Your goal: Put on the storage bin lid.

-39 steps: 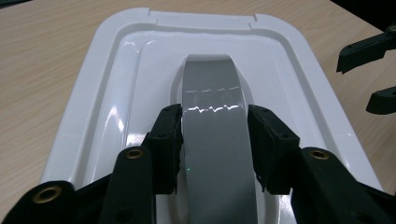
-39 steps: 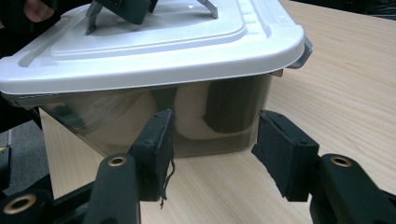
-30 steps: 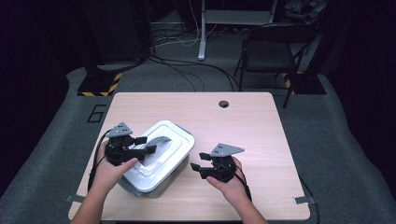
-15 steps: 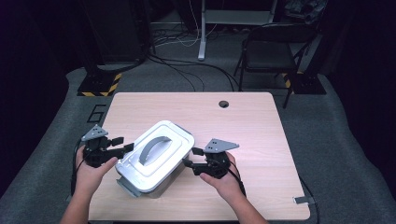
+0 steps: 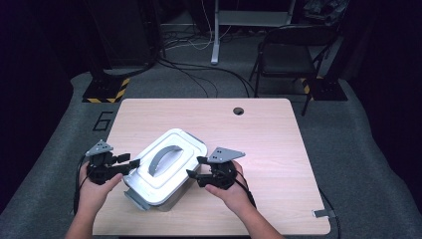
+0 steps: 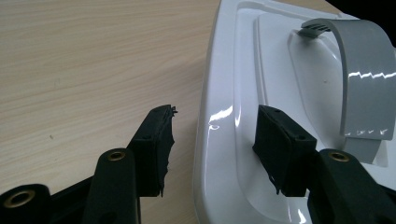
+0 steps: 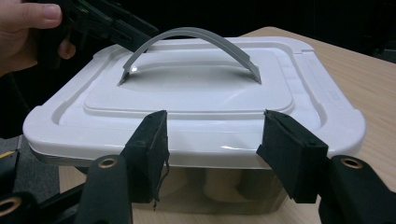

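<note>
Container [image 5: 166, 172], a rectangular box with a glossy white lid [image 7: 196, 100] and an arched grey handle [image 6: 366, 79], sits slantwise on the pale wood-grain table [image 5: 278, 144] between both grippers. The left gripper [image 6: 212, 144] has matte black fingers [image 6: 156, 144] spread wide across the lid's rounded edge. The right gripper [image 7: 210, 154] has fingers [image 7: 289, 151] equally wide, facing the translucent side wall.

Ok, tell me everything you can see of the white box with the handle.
The box is a clear-walled plastic tub under a glossy white lid with a grey arched handle. It sits closed and turned at an angle on the table, at its near left. The open left claw straddles its rim; the open right claw faces its opposite side.
</note>
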{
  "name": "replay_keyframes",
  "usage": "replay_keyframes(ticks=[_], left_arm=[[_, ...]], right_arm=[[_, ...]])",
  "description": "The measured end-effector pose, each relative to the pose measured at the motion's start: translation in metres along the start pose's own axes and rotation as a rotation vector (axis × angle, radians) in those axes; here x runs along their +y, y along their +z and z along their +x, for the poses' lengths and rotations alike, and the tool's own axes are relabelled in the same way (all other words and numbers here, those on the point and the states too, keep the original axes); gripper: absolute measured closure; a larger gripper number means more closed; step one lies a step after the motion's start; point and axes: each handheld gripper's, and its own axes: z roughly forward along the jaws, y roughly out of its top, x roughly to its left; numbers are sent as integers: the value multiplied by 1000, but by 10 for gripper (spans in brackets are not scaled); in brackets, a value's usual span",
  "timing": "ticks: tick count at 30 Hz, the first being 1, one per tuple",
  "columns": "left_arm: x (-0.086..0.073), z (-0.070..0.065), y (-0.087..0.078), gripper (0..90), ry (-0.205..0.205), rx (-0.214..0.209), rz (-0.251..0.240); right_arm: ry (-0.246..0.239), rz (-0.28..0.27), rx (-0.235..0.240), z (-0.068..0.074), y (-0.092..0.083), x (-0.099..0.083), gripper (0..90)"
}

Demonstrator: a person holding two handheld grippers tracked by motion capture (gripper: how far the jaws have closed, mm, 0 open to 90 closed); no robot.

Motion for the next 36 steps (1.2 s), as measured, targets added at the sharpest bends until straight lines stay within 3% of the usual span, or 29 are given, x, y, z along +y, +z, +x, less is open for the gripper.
replay_keyframes(ticks=[8,10,25,31,36], left_arm=[[-6,0,-4,475,-25,-13,-14],[-8,1,-4,479,-16,6,5],[-21,8,-4,471,-65,-72,-49],[-19,8,-1,470,-61,-68,-56],[-16,6,-1,447,-55,-46,-41]], right_arm=[[-5,6,3,0,3,-1,404],[-6,5,5,0,4,-1,404],[-34,11,6,1,9,-2,404],[-60,-6,1,1,9,-5,406],[-38,2,4,1,7,-4,404]])
